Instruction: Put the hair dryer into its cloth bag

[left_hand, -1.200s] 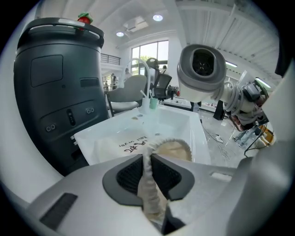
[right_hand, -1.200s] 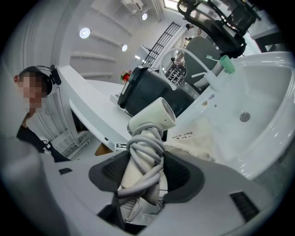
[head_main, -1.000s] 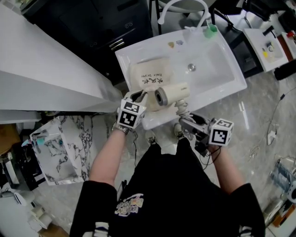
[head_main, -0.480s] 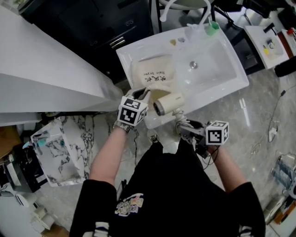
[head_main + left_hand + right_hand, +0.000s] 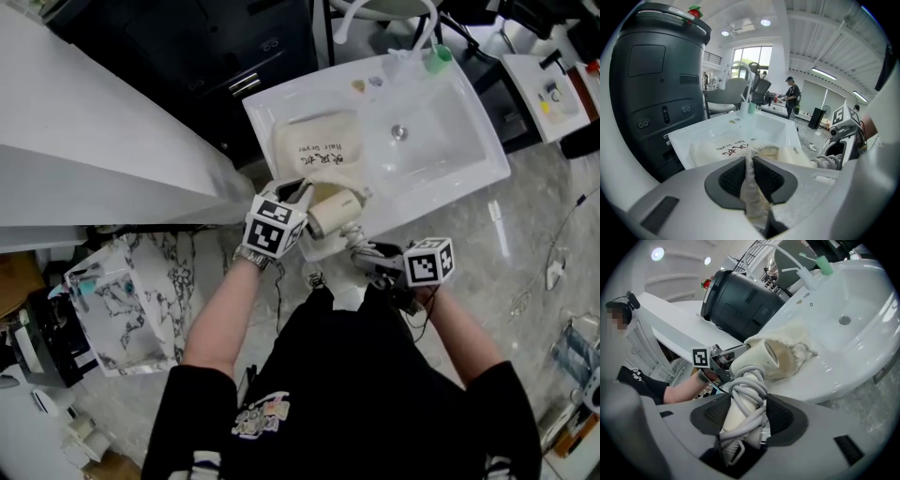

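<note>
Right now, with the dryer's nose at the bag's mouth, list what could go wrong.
1. The left claw pinches only a thin fold of the cloth bag; the hair dryer pushing in could pull it free.
2. The cord coiled round the handle, inside the right claw, may snag on the bag's rim.
3. Both hang near the sink's front edge; a slip could drop them.

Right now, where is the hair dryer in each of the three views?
Head view: centre, hair dryer at the cloth bag's mouth.
Left gripper view: right of centre, low, beside the bag.
Right gripper view: centre, handle in the right gripper.
Shared landmark: the white sink, beyond it in all three.
</note>
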The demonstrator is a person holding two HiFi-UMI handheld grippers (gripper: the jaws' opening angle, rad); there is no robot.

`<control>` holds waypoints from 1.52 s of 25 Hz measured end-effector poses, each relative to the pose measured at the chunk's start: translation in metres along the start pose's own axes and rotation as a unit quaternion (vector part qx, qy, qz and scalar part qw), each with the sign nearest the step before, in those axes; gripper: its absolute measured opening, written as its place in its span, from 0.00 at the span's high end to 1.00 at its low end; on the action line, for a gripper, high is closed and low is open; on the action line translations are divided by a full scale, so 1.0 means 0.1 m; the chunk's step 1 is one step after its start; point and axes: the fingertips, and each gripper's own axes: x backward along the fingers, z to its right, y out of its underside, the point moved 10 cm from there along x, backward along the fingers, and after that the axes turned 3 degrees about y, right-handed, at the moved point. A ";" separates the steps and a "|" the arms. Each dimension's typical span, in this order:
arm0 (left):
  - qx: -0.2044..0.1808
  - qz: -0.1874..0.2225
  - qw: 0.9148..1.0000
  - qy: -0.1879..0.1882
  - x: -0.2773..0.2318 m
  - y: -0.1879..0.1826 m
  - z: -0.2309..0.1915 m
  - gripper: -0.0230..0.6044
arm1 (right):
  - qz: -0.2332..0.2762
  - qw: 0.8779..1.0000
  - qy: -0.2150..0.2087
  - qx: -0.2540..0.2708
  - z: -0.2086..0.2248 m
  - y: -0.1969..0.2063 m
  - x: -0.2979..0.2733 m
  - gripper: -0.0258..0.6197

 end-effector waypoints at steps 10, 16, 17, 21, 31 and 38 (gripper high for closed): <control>-0.027 0.000 1.000 0.006 0.09 -0.03 0.08 0.88 | 0.024 0.999 0.000 -0.041 0.06 -0.20 -0.18 0.60; -0.024 0.010 1.000 0.010 0.11 -0.03 0.12 0.88 | 0.034 0.996 0.047 -0.071 0.10 -0.36 -0.31 0.60; -0.022 0.012 1.000 0.011 0.12 -0.04 0.13 0.88 | 0.036 0.995 0.051 -0.072 0.11 -0.39 -0.34 0.60; -0.020 0.018 1.000 0.014 0.13 -0.07 0.16 0.89 | 0.044 0.993 0.067 -0.081 0.14 -0.50 -0.49 0.60; -0.001 0.028 0.999 0.020 0.16 -0.05 0.11 0.89 | 0.079 0.987 0.087 -0.109 0.20 -0.82 -0.76 0.60; 0.013 0.033 0.999 0.028 0.18 -0.01 0.10 0.89 | 0.096 0.986 0.101 -0.094 0.21 -1.03 -0.92 0.60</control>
